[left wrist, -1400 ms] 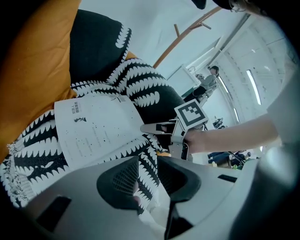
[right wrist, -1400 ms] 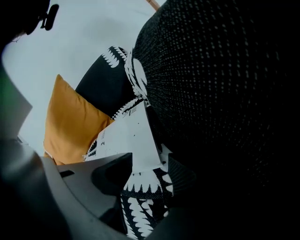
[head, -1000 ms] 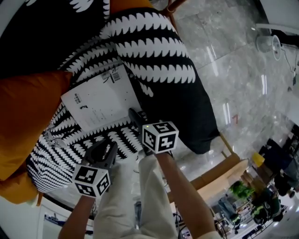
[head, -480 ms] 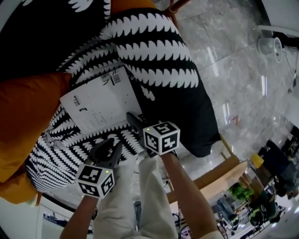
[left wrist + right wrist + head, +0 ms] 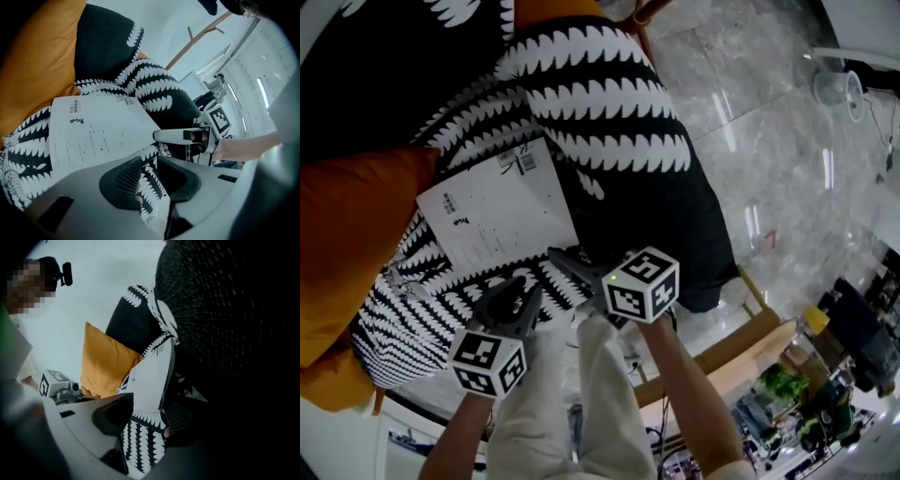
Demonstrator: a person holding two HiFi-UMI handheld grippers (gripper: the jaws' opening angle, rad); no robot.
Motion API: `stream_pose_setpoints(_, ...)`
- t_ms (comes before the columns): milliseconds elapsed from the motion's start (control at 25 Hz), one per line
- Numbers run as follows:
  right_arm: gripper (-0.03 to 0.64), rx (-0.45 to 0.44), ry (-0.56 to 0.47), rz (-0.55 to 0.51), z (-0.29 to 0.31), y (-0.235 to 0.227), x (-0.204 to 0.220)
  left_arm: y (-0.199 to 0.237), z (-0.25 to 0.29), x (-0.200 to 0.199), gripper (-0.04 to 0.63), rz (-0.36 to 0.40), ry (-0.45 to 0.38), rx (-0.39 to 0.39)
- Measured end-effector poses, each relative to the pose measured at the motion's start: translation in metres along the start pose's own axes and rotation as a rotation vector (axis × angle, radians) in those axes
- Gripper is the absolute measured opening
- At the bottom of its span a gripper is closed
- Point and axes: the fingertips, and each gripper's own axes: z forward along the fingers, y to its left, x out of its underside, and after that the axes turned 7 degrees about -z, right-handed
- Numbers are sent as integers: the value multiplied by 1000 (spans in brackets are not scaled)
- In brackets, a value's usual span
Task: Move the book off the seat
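Book (image 5: 497,206) lies flat on the patterned seat (image 5: 609,112), against the orange cushion (image 5: 356,234). Right tool (image 5: 570,264) straddles its near corner. Its jaws are wide and have just been closing slightly, presumably to pinch the edge for lifting. Left tool (image 5: 512,302) is open and empty, parked alongside. Pad contact with the cover is unclear; one jaw is lost in shadow.

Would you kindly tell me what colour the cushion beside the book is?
Plain orange; the cushion shows best in the head view.
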Motion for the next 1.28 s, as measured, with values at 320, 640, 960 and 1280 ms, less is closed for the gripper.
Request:
stream_pose_setpoints(320,210,229,149,-467,11,19,-13,14,-4,9,104,4,1,-6)
stream_pose_setpoints(640,209,198,-8,-44,19,-7,-13,11,-10,3,104,4,-30,10)
stream_pose_setpoints(960,112,233,-83,149,25,-19,-7,4,-15,14,104,13,-18,12)
stream_pose_setpoints(1280,57,167,-164,276,21,-11,-12,2,-17,10,104,24,-21,-7)
